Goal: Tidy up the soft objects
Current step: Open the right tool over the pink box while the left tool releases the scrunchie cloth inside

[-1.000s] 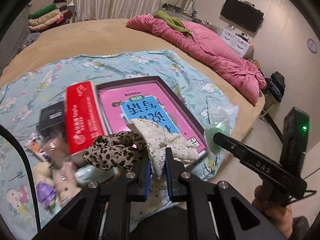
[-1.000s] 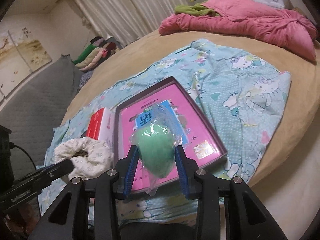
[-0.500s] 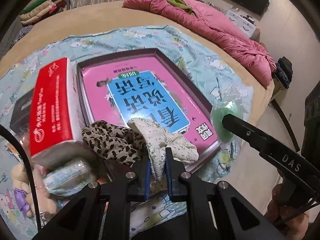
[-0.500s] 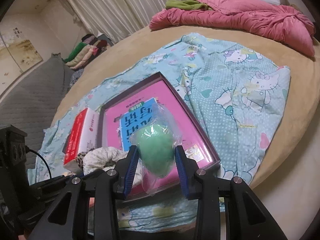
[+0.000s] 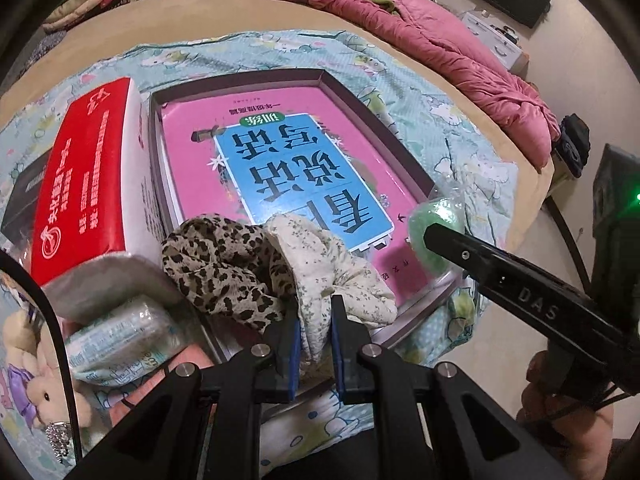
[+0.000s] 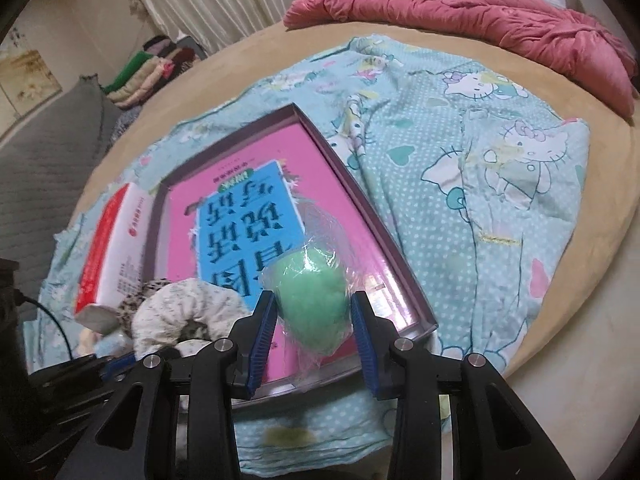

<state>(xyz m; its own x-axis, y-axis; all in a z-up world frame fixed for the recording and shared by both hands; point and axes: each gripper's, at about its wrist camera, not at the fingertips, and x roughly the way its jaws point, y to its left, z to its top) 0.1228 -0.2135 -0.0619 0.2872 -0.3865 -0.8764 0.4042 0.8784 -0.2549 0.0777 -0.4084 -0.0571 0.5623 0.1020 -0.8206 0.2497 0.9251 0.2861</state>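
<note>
Nothing soft lies in the shallow box [image 5: 404, 136] yet. The left gripper [image 5: 315, 344] has its jaws clamped on two scrunchies [image 5: 280, 264] over the near edge; the right gripper [image 6: 314, 320], jaws narrow, holds a wrapped green sponge [image 6: 312, 300] over the near right corner; the plush toy [image 5: 40, 392] waits at left

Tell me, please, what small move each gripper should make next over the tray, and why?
Probably ease both down and open. The left gripper pinches the floral scrunchie and the right gripper holds the bagged green ball just above the tray, over the pink book's near end.
</note>
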